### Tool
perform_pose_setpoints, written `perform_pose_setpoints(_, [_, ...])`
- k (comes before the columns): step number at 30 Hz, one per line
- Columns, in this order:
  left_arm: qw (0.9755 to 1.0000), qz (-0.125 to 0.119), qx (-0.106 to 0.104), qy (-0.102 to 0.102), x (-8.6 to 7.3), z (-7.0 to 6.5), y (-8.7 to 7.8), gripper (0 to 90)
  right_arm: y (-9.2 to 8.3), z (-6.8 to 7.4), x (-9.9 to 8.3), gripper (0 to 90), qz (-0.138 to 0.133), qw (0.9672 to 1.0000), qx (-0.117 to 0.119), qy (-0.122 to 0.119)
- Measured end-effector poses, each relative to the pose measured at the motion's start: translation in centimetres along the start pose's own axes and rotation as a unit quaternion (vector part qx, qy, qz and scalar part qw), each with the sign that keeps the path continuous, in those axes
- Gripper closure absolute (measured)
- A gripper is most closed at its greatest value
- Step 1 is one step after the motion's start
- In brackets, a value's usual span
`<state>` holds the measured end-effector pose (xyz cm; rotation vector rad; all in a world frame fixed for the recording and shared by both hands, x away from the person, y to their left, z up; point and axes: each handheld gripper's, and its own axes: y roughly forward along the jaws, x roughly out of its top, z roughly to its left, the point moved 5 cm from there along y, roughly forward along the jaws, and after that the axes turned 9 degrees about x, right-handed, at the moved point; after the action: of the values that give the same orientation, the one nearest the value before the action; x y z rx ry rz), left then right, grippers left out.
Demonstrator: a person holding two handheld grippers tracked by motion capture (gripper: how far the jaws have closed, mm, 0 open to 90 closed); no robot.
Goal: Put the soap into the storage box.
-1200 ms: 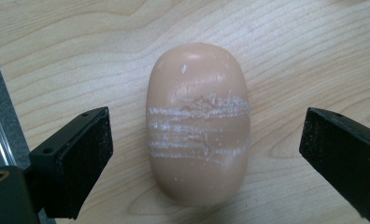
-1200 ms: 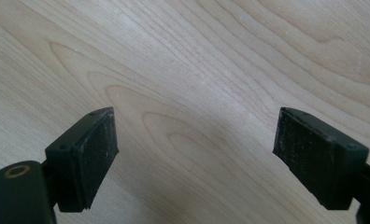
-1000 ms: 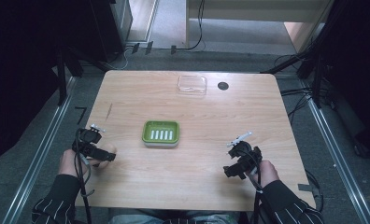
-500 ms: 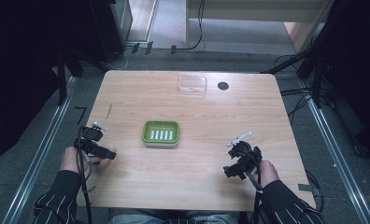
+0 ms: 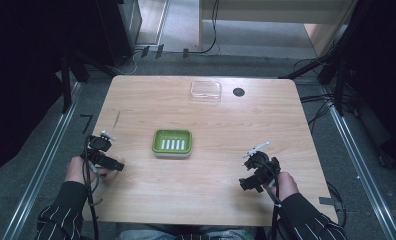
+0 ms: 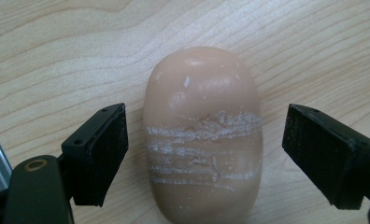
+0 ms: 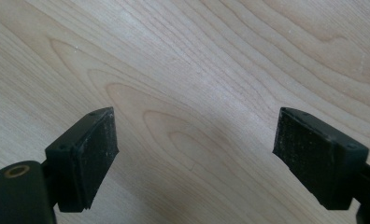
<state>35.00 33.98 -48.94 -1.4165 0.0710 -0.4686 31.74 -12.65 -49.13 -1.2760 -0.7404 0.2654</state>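
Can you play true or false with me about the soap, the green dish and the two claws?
1. The soap bar lies between the left claw's jaws. True; the jaws have just been closing, but gaps remain on both sides, so they are not squeezing it yet.
2. The soap sits in the green soap dish. False; it lies on the wooden table, and the dish holds no soap.
3. The right claw holds a sponge. False; its jaws stand open over bare wood.
4. A clear plastic lid lies near the table's far edge. True.
5. The soap has whitish streaks across it. True.
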Motion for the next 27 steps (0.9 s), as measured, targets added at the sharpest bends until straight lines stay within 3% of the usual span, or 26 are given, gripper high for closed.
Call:
perform_pose_setpoints(4, [0.9999,0.010,0.003,0.003,-0.09,0.00,0.25,15.7,0.02,0.02,0.02,14.3,0.000,1.0000,0.000,0.000])
perform_pose_setpoints(11, [0.9999,0.012,0.008,0.007,-0.16,0.03,0.37,25.8,0.02,0.04,0.00,14.3,0.001,1.0000,0.000,-0.002])
perform_pose_setpoints(27, [0.9996,0.021,0.011,0.017,-0.29,-0.25,0.75,31.7,0.08,0.06,0.03,14.3,0.000,1.0000,0.003,-0.005])
